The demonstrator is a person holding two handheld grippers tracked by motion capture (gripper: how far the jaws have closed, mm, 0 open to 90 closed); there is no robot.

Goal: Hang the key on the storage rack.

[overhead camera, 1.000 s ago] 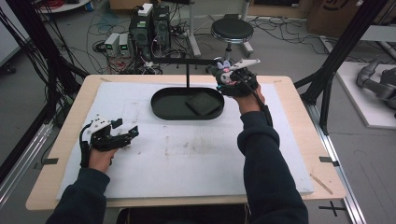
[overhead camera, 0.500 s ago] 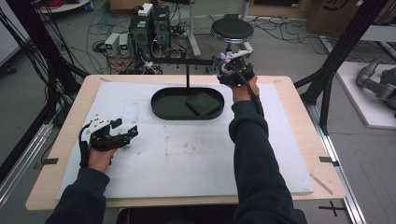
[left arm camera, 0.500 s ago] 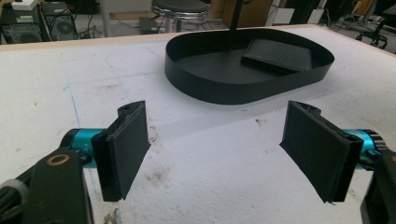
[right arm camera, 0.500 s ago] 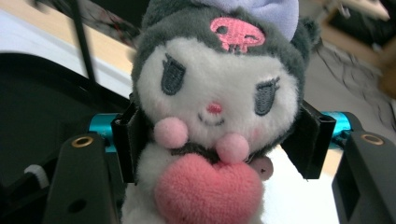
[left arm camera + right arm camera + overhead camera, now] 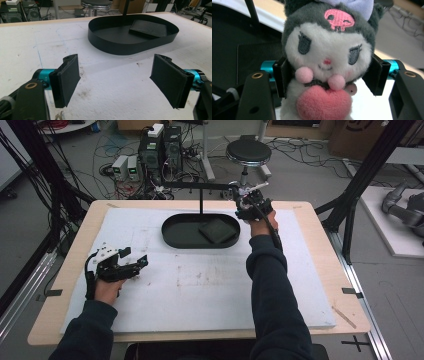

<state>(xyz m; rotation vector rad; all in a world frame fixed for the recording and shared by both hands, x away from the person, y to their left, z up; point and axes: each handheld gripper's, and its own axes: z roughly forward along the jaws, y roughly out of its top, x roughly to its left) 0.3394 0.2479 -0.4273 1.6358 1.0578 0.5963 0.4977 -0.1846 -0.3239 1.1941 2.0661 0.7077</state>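
Observation:
A grey-and-white plush toy (image 5: 327, 57) with a pink skull mark and a pink heart sits squeezed between the jaws in the right gripper view. My right gripper (image 5: 246, 196) is shut on it, raised at the far right end of the black oval tray (image 5: 172, 237), close to the horizontal bar (image 5: 200, 185) of a black stand. A flat black pad (image 5: 218, 230) lies in the tray. My left gripper (image 5: 136, 264) rests low at the left of the white mat (image 5: 200, 290), open, with nothing between its black pads (image 5: 67, 78). The tray (image 5: 120, 46) lies ahead of it.
The stand's post (image 5: 201, 202) rises from the tray's far edge. A wooden table rim (image 5: 345, 285) borders the mat. Beyond the table stand a stool (image 5: 248, 153), computer boxes (image 5: 160, 147) and cables on the floor. Black frame posts (image 5: 367, 175) flank the table.
My right gripper has carried the plush toy farther from the person and upward, towards the stand's bar. My left gripper has stayed in place.

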